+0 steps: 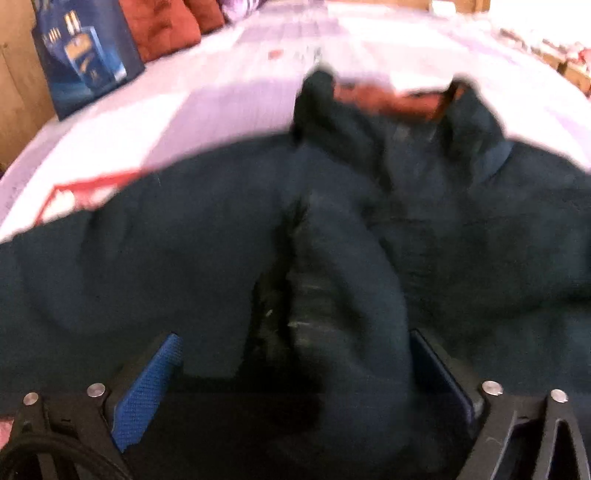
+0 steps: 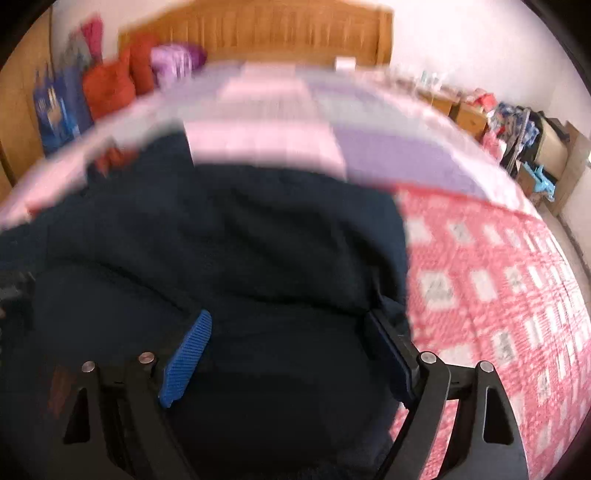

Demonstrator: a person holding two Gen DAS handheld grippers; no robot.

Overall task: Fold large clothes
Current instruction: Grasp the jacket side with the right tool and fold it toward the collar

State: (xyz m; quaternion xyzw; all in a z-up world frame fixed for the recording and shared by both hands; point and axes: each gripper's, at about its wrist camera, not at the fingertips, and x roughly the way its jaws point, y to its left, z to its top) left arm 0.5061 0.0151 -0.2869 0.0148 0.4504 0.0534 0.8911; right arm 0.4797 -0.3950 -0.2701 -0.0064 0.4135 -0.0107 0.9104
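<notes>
Dark navy jacket (image 1: pixel 369 206) lies spread on the bed (image 2: pixel 480 266), covering most of the near part of the patchwork bedspread, its collar (image 1: pixel 388 99) with an orange lining pointing toward the wooden headboard (image 2: pixel 258 33). Both views are blurred. The left gripper (image 1: pixel 295 354) hangs over the middle of the garment with its jaws wide; a thick rolled fold of the fabric (image 1: pixel 332 266) runs up between the blue pads without either pad clearly pressing it. The right gripper (image 2: pixel 288 332) is over the jacket's edge nearest the red-and-white checked part of the bedspread, its jaws also wide, dark cloth filling the gap between them. Red cushions (image 2: pixel 110 85) and a blue bag (image 1: pixel 85 55) stand along the bed's far left edge.
</notes>
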